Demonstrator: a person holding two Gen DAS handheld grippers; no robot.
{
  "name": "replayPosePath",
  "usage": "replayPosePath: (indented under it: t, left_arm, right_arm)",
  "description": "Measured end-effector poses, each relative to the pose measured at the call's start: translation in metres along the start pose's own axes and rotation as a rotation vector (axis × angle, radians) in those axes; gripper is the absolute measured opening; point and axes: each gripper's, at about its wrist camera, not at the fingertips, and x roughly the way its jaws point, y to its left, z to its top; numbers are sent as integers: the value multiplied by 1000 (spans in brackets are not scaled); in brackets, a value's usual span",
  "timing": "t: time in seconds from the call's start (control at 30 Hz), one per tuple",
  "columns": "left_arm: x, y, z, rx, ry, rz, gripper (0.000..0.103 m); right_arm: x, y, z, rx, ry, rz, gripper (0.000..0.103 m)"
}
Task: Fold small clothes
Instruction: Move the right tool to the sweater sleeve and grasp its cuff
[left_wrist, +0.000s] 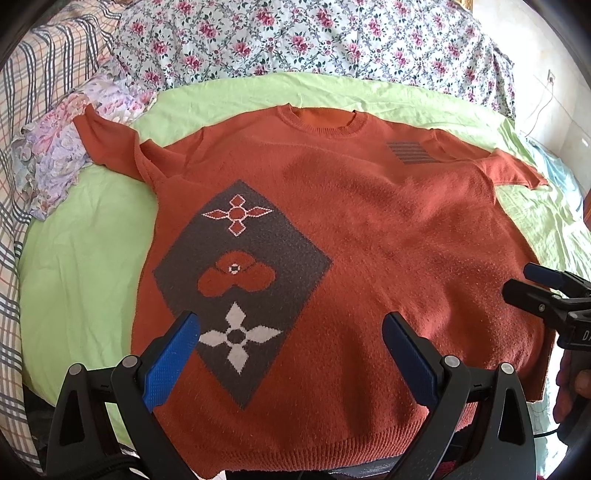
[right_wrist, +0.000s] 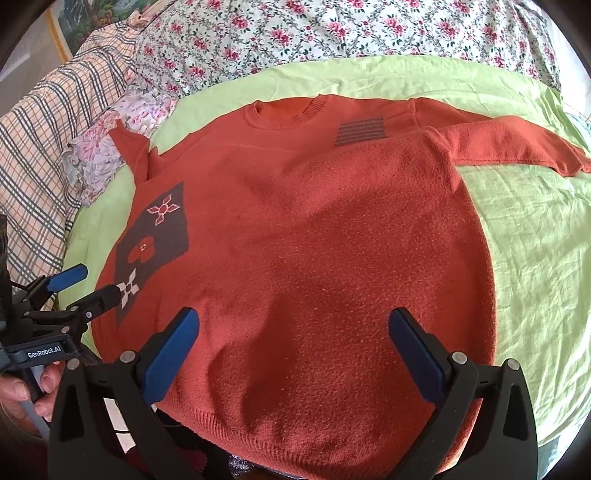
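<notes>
An orange knitted sweater (left_wrist: 369, 229) lies flat, front up, on a green sheet (left_wrist: 81, 258), with a grey diamond patch of flower shapes (left_wrist: 240, 280) on its left side and both sleeves spread out. It also shows in the right wrist view (right_wrist: 314, 258). My left gripper (left_wrist: 291, 336) is open and empty, hovering over the sweater's lower hem area. My right gripper (right_wrist: 293, 332) is open and empty above the lower right part of the sweater. Each gripper shows in the other's view: the right one (left_wrist: 539, 288) and the left one (right_wrist: 88, 284).
A floral quilt (left_wrist: 314, 37) lies bunched behind the sweater. A plaid blanket (left_wrist: 22, 110) is at the left, with a pale floral cloth (left_wrist: 62, 155) under the left sleeve. A picture frame (right_wrist: 59, 33) stands at the far left.
</notes>
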Motion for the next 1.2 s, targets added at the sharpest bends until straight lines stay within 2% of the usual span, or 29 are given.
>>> replayPosePath:
  t: [0.2,0.53,0.73,0.87,0.93,1.07,1.2]
  left_arm:
    - [8,-3,10,-2,2,2,99]
    - [24,-9,34,12,-3,22,99]
    - [35,-3,53,-11,-1,44,99]
    - [45,-7,61,-17,20,43,99]
    - [52,-12,62,-8,33,44,99]
    - [67,-24,64,12,68,35,99]
    - [79,-33,66,27,79,32,99]
  right_arm:
    - [-3,-19,2,33,-41,-23,102]
    - [-8,-72,16,154,-40,-2,102]
    - [-21,-159,38,296,-90,-113,102]
    - [-32,-222,60,368,-163,-202,99]
    - [-35,-255,72,427,-191,-226,89]
    - [-48,-323,96,549,-261,-273,81]
    - [-49,-379,122,632,-293,-332,70]
